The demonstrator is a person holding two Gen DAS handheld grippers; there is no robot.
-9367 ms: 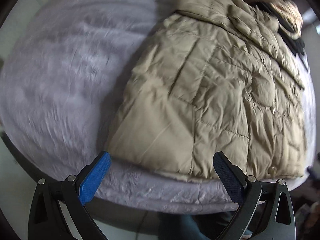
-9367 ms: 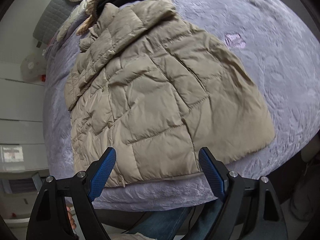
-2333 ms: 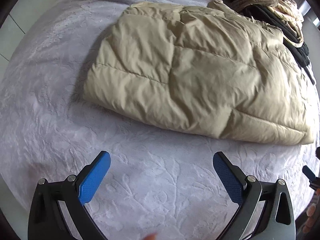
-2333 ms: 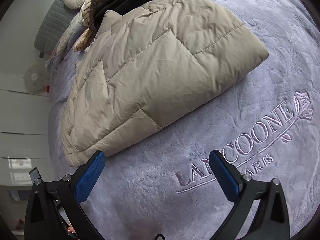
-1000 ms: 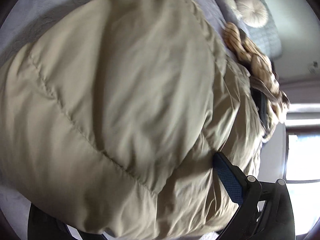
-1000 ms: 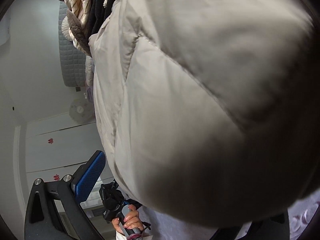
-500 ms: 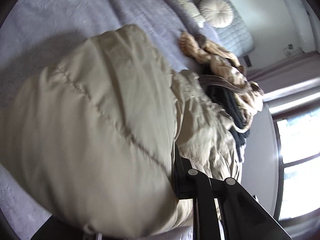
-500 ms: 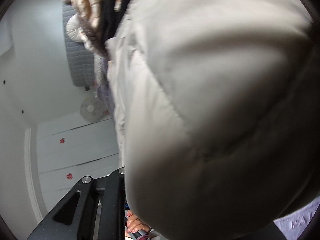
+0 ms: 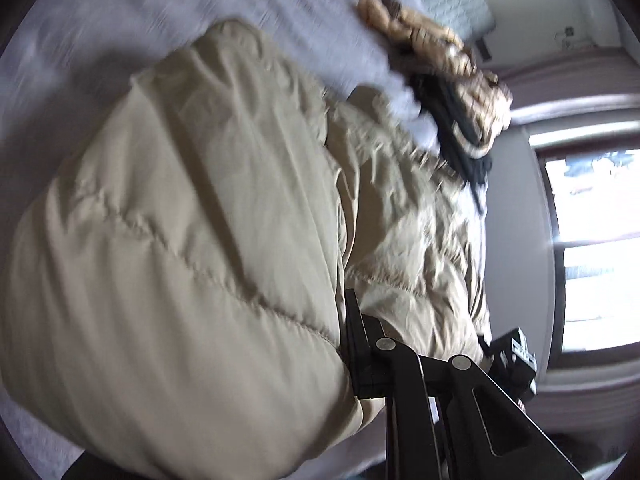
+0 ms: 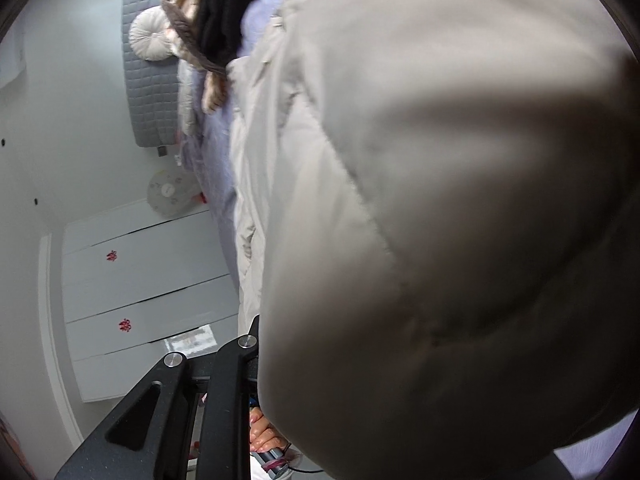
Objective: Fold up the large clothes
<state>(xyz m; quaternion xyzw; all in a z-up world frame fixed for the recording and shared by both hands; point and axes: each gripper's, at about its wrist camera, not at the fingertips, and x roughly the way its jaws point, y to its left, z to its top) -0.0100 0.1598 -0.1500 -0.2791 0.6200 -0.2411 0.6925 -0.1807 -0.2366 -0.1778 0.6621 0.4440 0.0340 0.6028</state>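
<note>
Above the bed (image 9: pixel 100 20), my left fingers (image 9: pixel 352 320) and right fingers (image 10: pixel 252 336) pinch the folded jacket (image 9: pixel 200 260); it is light, puffy and slippery, so I hold deep in its thick edge.

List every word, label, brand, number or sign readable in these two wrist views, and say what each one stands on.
No text can be read in either view.
Small red marks on the white cabinet doors: decorative shapes, too small to read as characters.
Round white fan face beside the bed: faint markings, blurred.
Black device behind the puffy beige quilted jacket: pale patches, too blurred to read.
Lilac bedspread: no lettering in view.
</note>
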